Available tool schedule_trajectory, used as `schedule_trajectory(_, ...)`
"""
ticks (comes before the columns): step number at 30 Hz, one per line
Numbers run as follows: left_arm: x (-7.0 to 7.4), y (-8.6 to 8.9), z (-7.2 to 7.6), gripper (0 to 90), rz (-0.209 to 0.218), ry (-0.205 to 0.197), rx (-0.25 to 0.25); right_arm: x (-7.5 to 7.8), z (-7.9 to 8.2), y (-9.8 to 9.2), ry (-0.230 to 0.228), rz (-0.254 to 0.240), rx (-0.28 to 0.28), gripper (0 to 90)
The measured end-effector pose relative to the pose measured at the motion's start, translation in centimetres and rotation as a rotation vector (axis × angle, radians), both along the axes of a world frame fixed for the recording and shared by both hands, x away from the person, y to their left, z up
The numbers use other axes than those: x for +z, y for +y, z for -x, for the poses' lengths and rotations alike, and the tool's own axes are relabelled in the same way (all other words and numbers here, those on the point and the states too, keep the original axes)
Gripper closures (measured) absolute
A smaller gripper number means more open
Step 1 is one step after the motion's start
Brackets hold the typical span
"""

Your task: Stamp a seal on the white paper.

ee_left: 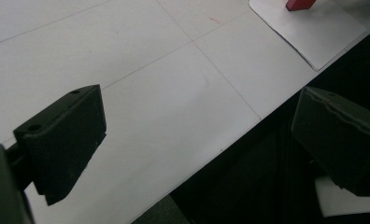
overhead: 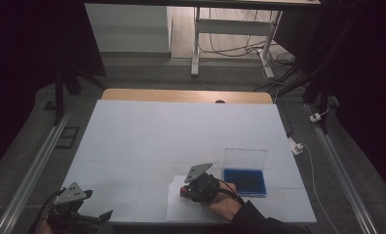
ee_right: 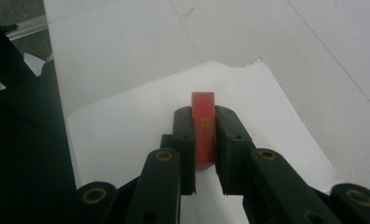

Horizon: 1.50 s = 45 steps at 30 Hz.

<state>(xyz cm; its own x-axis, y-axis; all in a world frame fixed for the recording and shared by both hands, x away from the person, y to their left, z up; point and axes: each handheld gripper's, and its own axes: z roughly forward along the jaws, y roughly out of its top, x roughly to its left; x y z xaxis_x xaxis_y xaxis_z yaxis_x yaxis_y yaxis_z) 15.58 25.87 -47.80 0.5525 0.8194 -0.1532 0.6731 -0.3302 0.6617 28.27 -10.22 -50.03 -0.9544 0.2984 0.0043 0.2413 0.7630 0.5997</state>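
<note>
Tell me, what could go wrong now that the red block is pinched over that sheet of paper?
1. The right gripper pinches the red block by its narrow sides, so it might twist or slip when pressed down.
2. The sheet of paper lies loose on the table, its far edge torn; it may slide under the block.
3. The open blue ink pad case sits close beside the right hand; a stray move could knock it.

My right gripper [ee_right: 204, 122] sits near the table's front edge, right of its middle, jaws clamped tight, my sleeved forearm coming in from the front. My left gripper [ee_left: 197, 140] rests at the front left corner, jaws standing wide apart over that edge.
</note>
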Motion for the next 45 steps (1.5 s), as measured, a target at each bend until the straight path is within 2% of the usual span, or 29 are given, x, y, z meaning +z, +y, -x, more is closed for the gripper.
schedule_trajectory(5,0.0,0.0,0.0,3.3,-0.002,0.003,0.002,-0.1,0.1,0.1,0.007,0.003,-0.008,80.1)
schedule_trajectory(14,0.0,-0.1,-0.1,3.3,-0.006,0.007,0.004,-0.1,0.8,0.5,-0.039,0.039,-0.002,80.2)
schedule_trajectory(21,0.0,-0.1,-0.1,3.3,-0.005,0.009,0.002,0.0,1.6,1.0,-0.100,0.078,0.018,80.2)
schedule_trajectory(23,0.0,-0.1,-0.1,3.3,-0.005,0.009,0.002,0.0,1.4,0.9,-0.088,0.069,0.018,80.3)
schedule_trajectory(27,0.0,-0.1,-0.1,3.3,-0.005,0.009,0.001,-0.2,0.5,0.4,-0.013,0.024,-0.012,80.3)
schedule_trajectory(35,0.0,-0.1,-0.1,3.3,-0.008,0.007,0.001,-0.5,-0.6,-0.3,0.088,-0.038,-0.045,80.3)
schedule_trajectory(38,0.0,-0.1,-0.1,3.3,-0.007,0.008,0.001,-0.5,-0.6,-0.3,0.090,-0.038,-0.045,80.3)
schedule_trajectory(45,0.0,-0.1,-0.1,3.3,-0.009,0.009,0.000,-0.3,0.2,0.2,0.009,0.006,-0.013,80.3)
